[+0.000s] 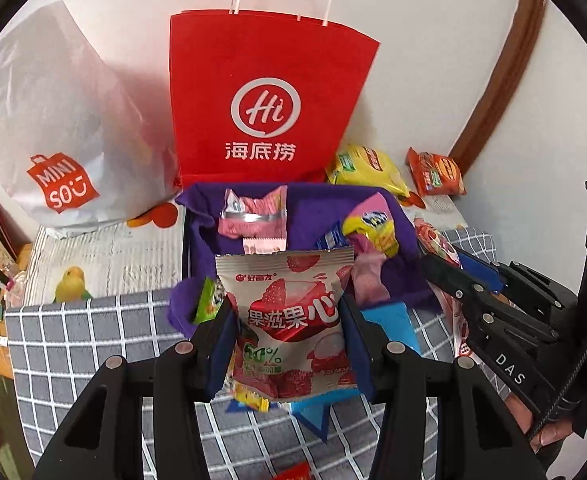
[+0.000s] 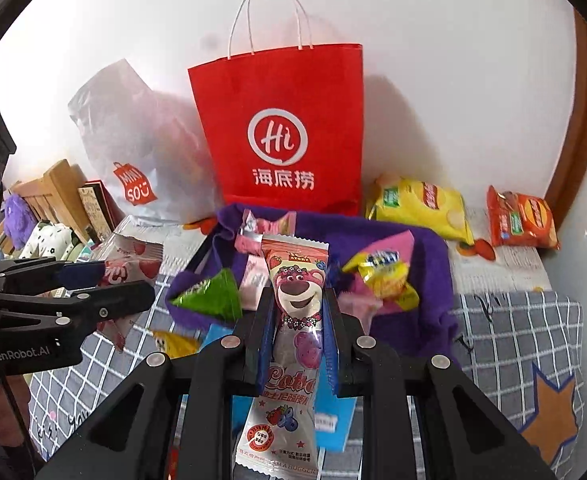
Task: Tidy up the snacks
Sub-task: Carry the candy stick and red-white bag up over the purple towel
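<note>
Bed against white wall: your left gripper pinches strawberry gummy pouch, right gripper pinches Lotso packet; purple bin partly filled, yellow chips and orange packet left at far edge

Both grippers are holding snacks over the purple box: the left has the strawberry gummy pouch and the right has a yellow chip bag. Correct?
Not quite. The right gripper holds the long Lotso bear packet, as the right wrist view shows; the yellow chip bag lies behind the purple box. The left gripper does hold the strawberry gummy pouch.
</note>
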The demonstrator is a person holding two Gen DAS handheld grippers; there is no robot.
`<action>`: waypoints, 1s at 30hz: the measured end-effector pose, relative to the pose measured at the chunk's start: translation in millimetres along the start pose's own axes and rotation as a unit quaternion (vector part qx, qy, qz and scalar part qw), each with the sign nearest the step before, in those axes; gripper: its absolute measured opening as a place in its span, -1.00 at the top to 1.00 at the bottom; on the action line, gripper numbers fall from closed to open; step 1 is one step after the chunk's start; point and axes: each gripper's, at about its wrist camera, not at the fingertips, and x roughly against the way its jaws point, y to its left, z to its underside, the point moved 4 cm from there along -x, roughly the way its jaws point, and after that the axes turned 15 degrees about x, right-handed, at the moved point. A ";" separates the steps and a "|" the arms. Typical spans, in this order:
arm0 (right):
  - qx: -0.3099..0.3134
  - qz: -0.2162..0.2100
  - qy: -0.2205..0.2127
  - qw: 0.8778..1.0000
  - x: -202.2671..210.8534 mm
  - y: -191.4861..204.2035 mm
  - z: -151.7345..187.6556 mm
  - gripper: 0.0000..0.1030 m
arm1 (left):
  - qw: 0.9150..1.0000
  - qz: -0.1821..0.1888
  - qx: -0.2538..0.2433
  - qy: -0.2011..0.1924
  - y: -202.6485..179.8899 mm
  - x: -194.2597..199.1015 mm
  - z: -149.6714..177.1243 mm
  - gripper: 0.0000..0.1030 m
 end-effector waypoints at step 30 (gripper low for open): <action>-0.010 -0.011 0.038 0.999 -117.8 -38.4 -39.6 0.57 | 0.998 -0.017 0.055 0.030 52.4 -108.1 -73.2 0.08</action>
